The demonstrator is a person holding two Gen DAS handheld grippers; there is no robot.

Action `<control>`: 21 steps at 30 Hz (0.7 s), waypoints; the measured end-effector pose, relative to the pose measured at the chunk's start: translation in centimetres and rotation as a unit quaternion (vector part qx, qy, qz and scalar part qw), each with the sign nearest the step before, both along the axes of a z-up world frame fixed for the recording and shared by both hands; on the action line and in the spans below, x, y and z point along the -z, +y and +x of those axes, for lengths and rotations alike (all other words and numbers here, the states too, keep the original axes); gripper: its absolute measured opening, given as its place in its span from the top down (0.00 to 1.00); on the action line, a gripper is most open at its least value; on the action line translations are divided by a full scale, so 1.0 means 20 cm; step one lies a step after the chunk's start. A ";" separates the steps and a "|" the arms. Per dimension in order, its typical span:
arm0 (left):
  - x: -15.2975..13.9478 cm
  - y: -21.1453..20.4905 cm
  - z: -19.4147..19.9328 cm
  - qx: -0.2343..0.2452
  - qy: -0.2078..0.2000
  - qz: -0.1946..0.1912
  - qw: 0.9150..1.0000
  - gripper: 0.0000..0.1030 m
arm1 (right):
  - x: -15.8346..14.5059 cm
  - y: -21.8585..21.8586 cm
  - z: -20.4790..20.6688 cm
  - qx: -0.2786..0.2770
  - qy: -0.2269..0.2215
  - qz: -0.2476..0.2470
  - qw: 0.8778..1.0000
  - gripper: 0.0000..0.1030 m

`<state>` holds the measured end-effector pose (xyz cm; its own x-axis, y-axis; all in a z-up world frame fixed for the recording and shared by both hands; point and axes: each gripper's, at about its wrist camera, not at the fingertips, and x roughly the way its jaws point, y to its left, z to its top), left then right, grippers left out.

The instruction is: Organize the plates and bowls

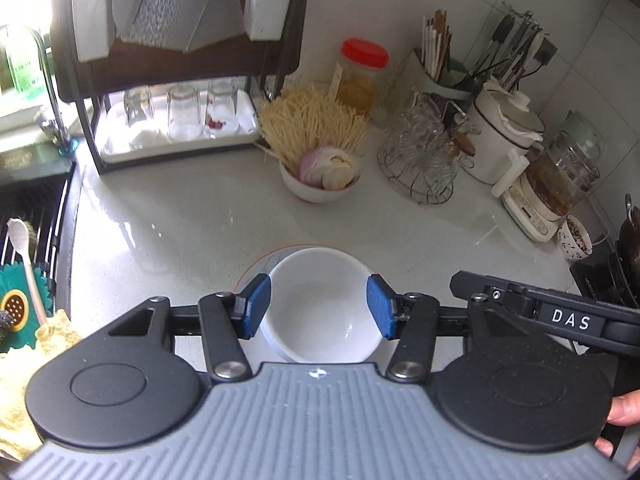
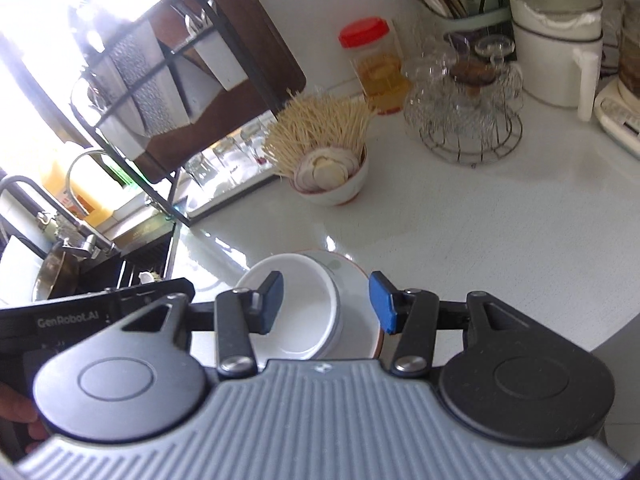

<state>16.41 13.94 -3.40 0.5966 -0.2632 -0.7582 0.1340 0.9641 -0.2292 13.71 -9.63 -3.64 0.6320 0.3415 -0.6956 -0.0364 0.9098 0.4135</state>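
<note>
A white bowl (image 1: 320, 312) sits inside a shallow plate with an orange rim (image 1: 250, 270) on the pale counter. My left gripper (image 1: 319, 306) hovers above the bowl, open, its blue pads (image 1: 256, 306) standing apart from the bowl's sides. In the right wrist view the same bowl (image 2: 304, 312) rests on the plate (image 2: 358, 280), and my right gripper (image 2: 326, 304) is open above them with nothing gripped. The right gripper's body (image 1: 560, 316) shows at the right edge of the left view. The left gripper's body (image 2: 100, 312) shows at the left of the right view.
A small bowl of onion and garlic (image 1: 320, 182) stands behind, beside a bundle of pale sticks (image 1: 312, 124). A dish rack (image 1: 176, 64) holds upturned glasses. A red-lidded jar (image 1: 360, 76), a wire basket of glassware (image 1: 424, 152) and a white pot (image 1: 504, 128) line the wall. The sink (image 1: 28, 208) lies left.
</note>
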 end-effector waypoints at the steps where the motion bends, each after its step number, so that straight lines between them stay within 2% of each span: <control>1: -0.02 -0.02 -0.02 0.000 -0.005 0.007 1.000 0.43 | -0.03 0.00 -0.02 -0.002 -0.010 -0.010 1.000 0.50; 3: -0.05 -0.08 -0.08 -0.001 -0.018 0.022 1.000 0.43 | -0.09 -0.01 -0.07 -0.009 -0.036 -0.033 0.999 0.50; 8: -0.13 -0.19 -0.21 -0.005 -0.040 0.024 0.999 0.43 | -0.18 -0.07 -0.17 -0.023 -0.068 -0.042 0.997 0.50; 15: -0.21 -0.30 -0.39 -0.023 -0.063 0.013 0.998 0.43 | -0.25 -0.18 -0.32 -0.031 -0.093 -0.045 0.994 0.50; 21: -0.24 -0.38 -0.54 -0.038 -0.073 0.020 0.996 0.43 | -0.27 -0.26 -0.45 -0.037 -0.112 -0.043 0.992 0.50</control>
<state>5.62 6.35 1.44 0.7189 -0.1842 -0.6702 0.0887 0.9807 -0.1743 4.71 -14.74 1.69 0.7492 0.3376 -0.5698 -0.1858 0.9330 0.3083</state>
